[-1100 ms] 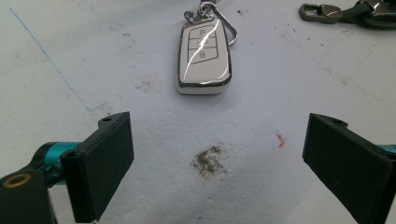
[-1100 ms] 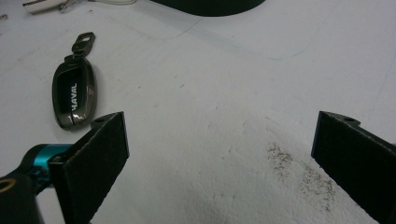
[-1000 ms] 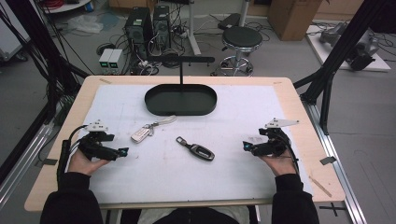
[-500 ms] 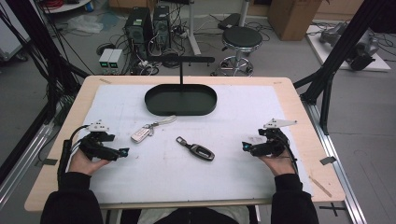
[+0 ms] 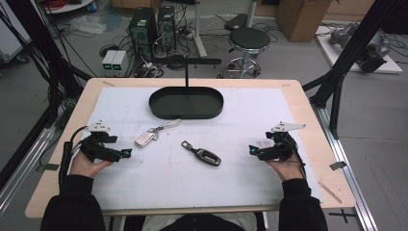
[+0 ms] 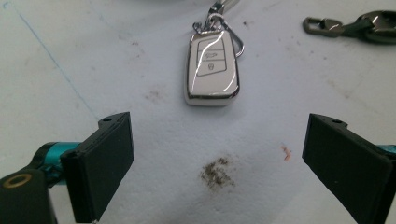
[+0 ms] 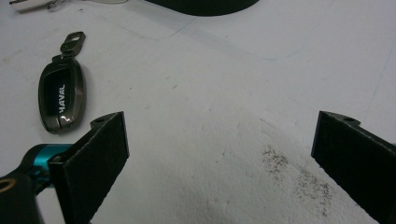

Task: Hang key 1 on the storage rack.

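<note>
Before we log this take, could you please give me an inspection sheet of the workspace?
Surface: white mat on a wooden table; dark smudges on the mat near both grippers.
Job's things: white key fob with strap, nearest the left gripper; dark key fob at mid-mat; both lie flat, untouched.
Tray: black oval tray with a T-stand, behind the fobs; nothing seen in it.
Clutter: nothing seen.
Grippers: left gripper and right gripper rest on the mat, jaws open, empty.
Cables: one trails from each gripper.
Surroundings: stool, computer towers, floor cables, cardboard box.
</note>
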A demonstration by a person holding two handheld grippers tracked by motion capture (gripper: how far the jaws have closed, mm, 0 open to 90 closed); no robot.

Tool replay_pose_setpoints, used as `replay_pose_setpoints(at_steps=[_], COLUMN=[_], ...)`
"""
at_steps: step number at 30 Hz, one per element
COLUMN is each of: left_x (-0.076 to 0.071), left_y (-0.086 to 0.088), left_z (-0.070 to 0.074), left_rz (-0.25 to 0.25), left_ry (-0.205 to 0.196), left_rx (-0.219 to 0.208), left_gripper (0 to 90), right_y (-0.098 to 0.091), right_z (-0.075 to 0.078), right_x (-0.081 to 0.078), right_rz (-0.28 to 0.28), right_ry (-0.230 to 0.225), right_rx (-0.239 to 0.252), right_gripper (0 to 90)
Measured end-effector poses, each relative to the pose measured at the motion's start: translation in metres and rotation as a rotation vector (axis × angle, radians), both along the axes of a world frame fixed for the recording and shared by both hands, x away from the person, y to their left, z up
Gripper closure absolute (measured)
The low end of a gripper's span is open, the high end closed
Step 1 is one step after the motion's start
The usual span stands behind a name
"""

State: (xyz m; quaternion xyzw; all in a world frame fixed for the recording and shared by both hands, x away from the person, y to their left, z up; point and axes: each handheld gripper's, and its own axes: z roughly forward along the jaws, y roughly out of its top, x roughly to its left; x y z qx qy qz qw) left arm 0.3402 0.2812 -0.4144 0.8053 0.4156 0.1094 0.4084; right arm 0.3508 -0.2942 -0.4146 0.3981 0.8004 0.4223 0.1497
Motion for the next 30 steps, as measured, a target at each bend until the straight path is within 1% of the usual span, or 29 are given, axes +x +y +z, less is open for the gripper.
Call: replay_pose_setpoints(at_steps=[2, 4, 5, 9, 10, 13, 15, 17, 19, 20, 21, 22, 23, 24, 26, 27, 28, 30], left_x=[0.002, 0.004, 0.006, 0.012, 0.014, 0.02, 0.023, 0.026, 0.031, 0.032, 0.035, 0.037, 0.039, 0.041, 0.048, 0.054, 0.054, 0.06], left_y=[0.0, -0.001, -0.003, -0.007, -0.007, -0.009, -0.011, -0.012, -0.014, -0.015, -0.017, -0.018, -0.019, -0.02, -0.022, -0.026, -0.026, -0.03], left_z=[0.002, 0.003, 0.004, 0.008, 0.009, 0.011, 0.013, 0.015, 0.018, 0.019, 0.021, 0.023, 0.025, 0.026, 0.029, 0.031, 0.031, 0.033], left_rz=[0.002, 0.0, -0.006, -0.029, -0.027, -0.032, -0.035, -0.043, -0.052, -0.057, -0.06, -0.066, -0.068, -0.075, -0.091, -0.101, -0.101, -0.113], left_ry=[-0.007, -0.006, -0.005, -0.004, -0.002, 0.002, 0.005, 0.009, 0.011, 0.011, 0.003, 0.003, 0.001, 0.006, 0.02, 0.03, 0.03, 0.035], left_rx=[-0.006, 0.006, 0.021, 0.033, 0.033, 0.066, 0.067, 0.082, 0.082, 0.088, 0.085, 0.086, 0.078, 0.068, 0.082, 0.095, 0.095, 0.102], left_gripper=[9.4, 9.4, 9.4, 9.4, 9.4, 9.4, 9.4, 9.4, 9.4, 9.4, 9.4, 9.4, 9.4, 9.4, 9.4, 9.4, 9.4, 9.4], right_y=[0.001, 0.002, 0.002, 0.002, 0.002, 0.001, 0.001, 0.0, 0.0, 0.0, 0.0, 0.0, 0.0, 0.001, 0.0, 0.0, 0.0, 0.0], right_z=[0.0, 0.0, 0.0, 0.0, 0.0, 0.0, 0.001, 0.001, 0.001, 0.001, 0.001, 0.0, 0.0, 0.001, 0.0, 0.0, 0.0, 0.001], right_x=[0.0, 0.001, 0.001, 0.0, 0.0, 0.0, 0.0, 0.0, 0.0, 0.001, 0.0, 0.0, 0.0, 0.0, 0.001, 0.001, 0.001, 0.0], right_rz=[-0.001, 0.002, 0.0, -0.007, -0.008, -0.011, -0.01, -0.015, -0.017, -0.015, -0.014, -0.015, -0.015, -0.017, -0.015, -0.018, -0.018, -0.02], right_ry=[0.001, 0.0, 0.0, -0.002, -0.002, -0.008, -0.012, -0.012, -0.008, -0.012, -0.011, -0.013, -0.013, -0.009, -0.012, -0.012, -0.012, -0.018], right_rx=[0.0, -0.004, -0.005, -0.003, -0.003, -0.004, -0.008, 0.001, 0.002, -0.003, -0.004, -0.009, -0.009, -0.01, -0.01, -0.016, -0.016, -0.017], right_gripper=[3.1, 3.1, 3.2, 3.2, 3.1, 3.2, 3.2, 3.1, 3.2, 3.1, 3.2, 3.2, 3.2, 3.2, 3.2, 3.2, 3.2, 3.2])
